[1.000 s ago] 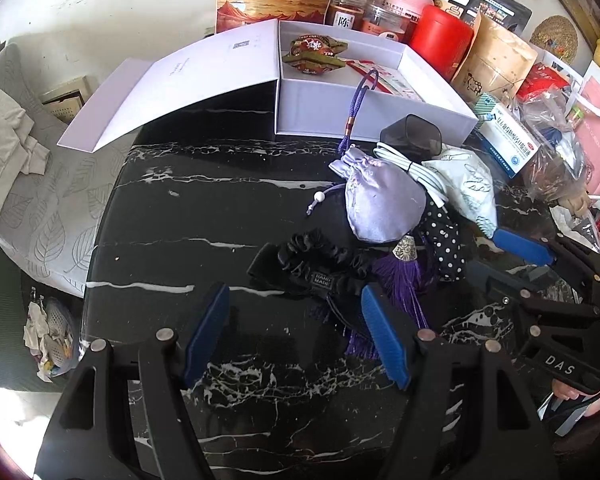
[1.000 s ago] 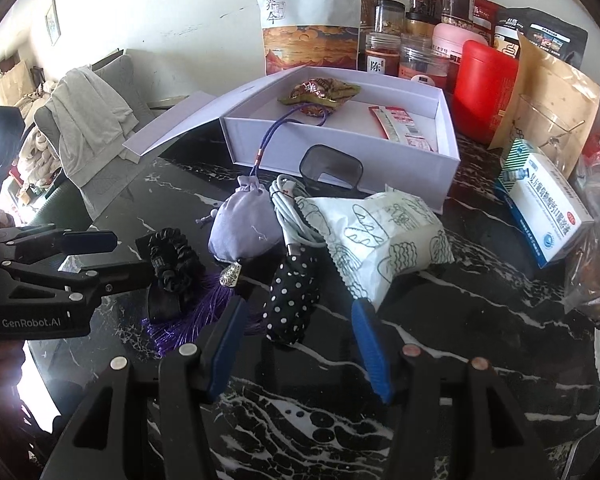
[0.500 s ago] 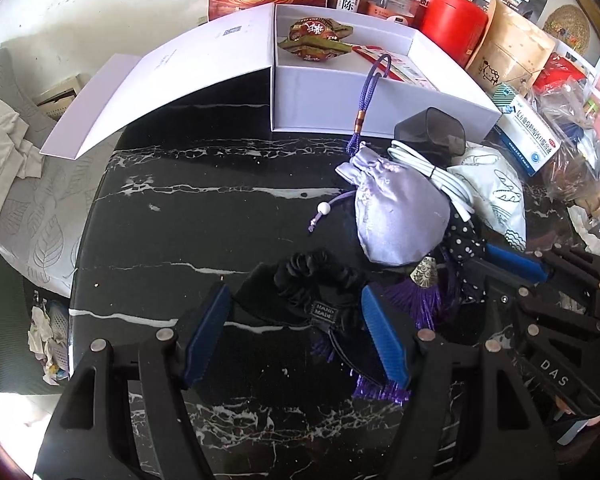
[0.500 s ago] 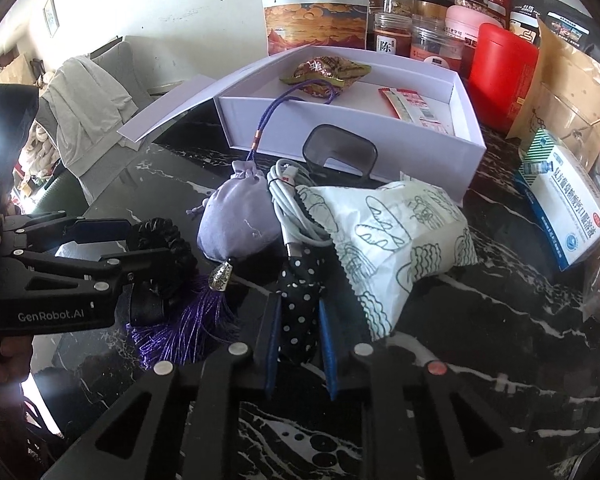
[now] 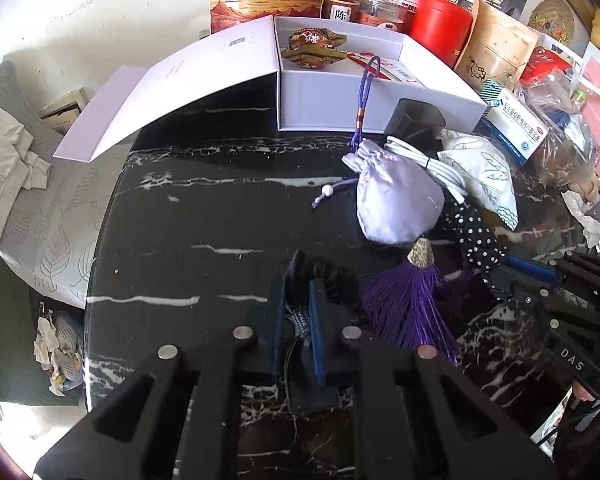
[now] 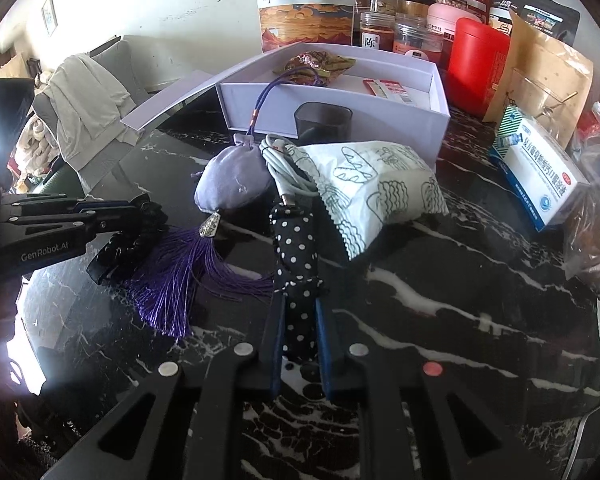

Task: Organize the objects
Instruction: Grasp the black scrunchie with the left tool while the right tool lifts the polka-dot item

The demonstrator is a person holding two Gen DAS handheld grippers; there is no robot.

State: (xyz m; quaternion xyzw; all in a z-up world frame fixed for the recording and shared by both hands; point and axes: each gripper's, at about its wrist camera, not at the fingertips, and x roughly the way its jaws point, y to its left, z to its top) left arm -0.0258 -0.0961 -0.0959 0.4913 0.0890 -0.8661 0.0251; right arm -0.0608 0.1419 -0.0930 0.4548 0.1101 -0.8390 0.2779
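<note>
Now left gripper jaws clamped on black scrunchie; right gripper on polka-dot pouch; purple tassel between.

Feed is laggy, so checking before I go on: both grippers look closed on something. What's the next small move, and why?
Probably lift both straight up a little. The left gripper is shut on the black scrunchie, the right gripper on the polka-dot fabric piece. The purple tassel lies against both, so rising slowly should free them before carrying them to the open white box.
</note>
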